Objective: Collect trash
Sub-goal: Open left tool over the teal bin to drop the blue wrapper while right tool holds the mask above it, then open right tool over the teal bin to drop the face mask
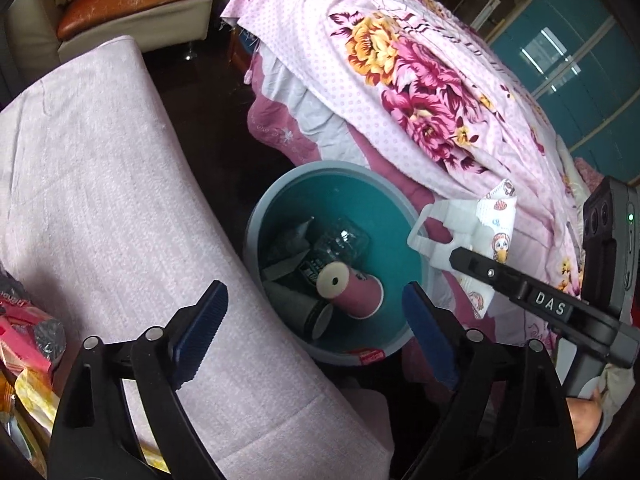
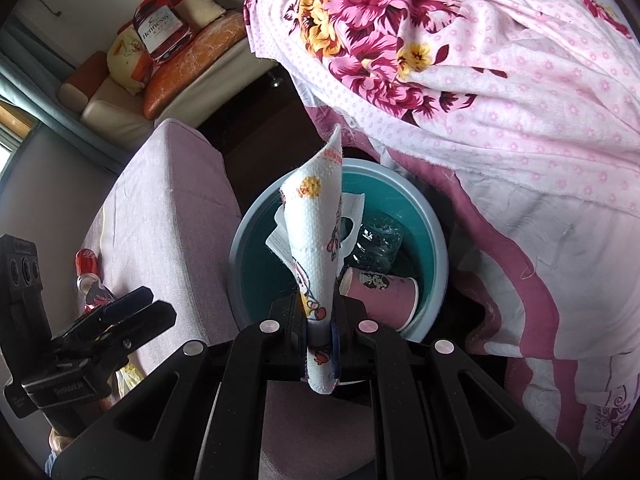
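Note:
A round teal trash bin (image 1: 394, 216) (image 2: 430, 236) stands on the floor between a pink-covered seat and the bed. Inside lie a pink paper cup (image 1: 352, 294) (image 2: 384, 294), a crushed clear bottle (image 1: 340, 240) (image 2: 378, 246) and grey scraps. My right gripper (image 2: 322, 334) is shut on a white cartoon-print face mask (image 2: 316, 232) (image 1: 494, 220), held just above the bin's near rim. My left gripper (image 1: 316, 334) is open and empty, above the bin's near edge. In the left wrist view the right gripper (image 1: 452, 254) reaches in from the right with the mask.
A pink-covered seat (image 1: 120, 200) (image 2: 168, 208) lies left of the bin, with snack wrappers (image 1: 28, 332) and a red can (image 2: 86, 260) at its near end. A floral blanket (image 1: 400, 68) (image 2: 460, 60) drapes the bed on the right. An orange sofa (image 1: 132, 0) stands behind.

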Demonstrator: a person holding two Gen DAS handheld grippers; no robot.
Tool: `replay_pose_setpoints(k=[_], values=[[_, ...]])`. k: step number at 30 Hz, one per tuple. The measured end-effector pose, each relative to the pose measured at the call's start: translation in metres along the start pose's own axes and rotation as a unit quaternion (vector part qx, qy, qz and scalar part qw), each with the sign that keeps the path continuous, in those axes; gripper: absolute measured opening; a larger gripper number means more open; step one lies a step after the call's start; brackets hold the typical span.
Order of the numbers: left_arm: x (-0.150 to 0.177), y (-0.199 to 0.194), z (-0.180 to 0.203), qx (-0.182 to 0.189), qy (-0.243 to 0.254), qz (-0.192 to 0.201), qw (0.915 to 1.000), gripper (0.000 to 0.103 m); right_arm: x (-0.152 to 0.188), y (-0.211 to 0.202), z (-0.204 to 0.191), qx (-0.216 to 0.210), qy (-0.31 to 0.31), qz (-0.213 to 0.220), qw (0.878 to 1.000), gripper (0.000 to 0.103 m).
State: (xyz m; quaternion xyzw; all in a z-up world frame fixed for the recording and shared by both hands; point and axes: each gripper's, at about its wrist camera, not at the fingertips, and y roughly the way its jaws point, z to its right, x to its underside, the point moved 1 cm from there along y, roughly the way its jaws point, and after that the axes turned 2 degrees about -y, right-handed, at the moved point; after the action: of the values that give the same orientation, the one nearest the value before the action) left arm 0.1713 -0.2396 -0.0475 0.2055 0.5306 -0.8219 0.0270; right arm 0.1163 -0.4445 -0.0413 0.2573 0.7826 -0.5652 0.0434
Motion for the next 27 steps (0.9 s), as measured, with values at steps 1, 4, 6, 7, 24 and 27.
replay_pose_setpoints(k=[1, 4, 6, 7, 24, 27], values=[[0.002, -0.002, -0.002, -0.003, 0.0, 0.0, 1.0, 0.091, 0.0, 0.001, -0.002, 0.0, -0.001, -0.001, 1.0, 0.01], [0.008, -0.007, -0.007, -0.007, 0.001, -0.001, 1.0, 0.092, 0.0, 0.004, -0.008, 0.0, -0.005, -0.007, 1.0, 0.017], [0.011, -0.009, -0.009, -0.01, 0.0, -0.002, 0.9999, 0.093, 0.0, 0.005, -0.012, 0.002, -0.006, -0.008, 1.0, 0.049], [0.013, -0.011, -0.011, -0.011, 0.001, -0.002, 0.9999, 0.093, 0.001, 0.004, -0.015, 0.006, -0.009, -0.004, 1.0, 0.055], [0.043, -0.032, -0.038, -0.013, -0.017, 0.0, 0.9998, 0.095, 0.011, -0.003, -0.035, 0.039, -0.014, -0.006, 0.999, 0.076], [0.045, -0.037, -0.041, -0.013, -0.019, 0.004, 0.9997, 0.095, 0.01, -0.005, -0.041, 0.046, -0.02, 0.007, 0.999, 0.076]])
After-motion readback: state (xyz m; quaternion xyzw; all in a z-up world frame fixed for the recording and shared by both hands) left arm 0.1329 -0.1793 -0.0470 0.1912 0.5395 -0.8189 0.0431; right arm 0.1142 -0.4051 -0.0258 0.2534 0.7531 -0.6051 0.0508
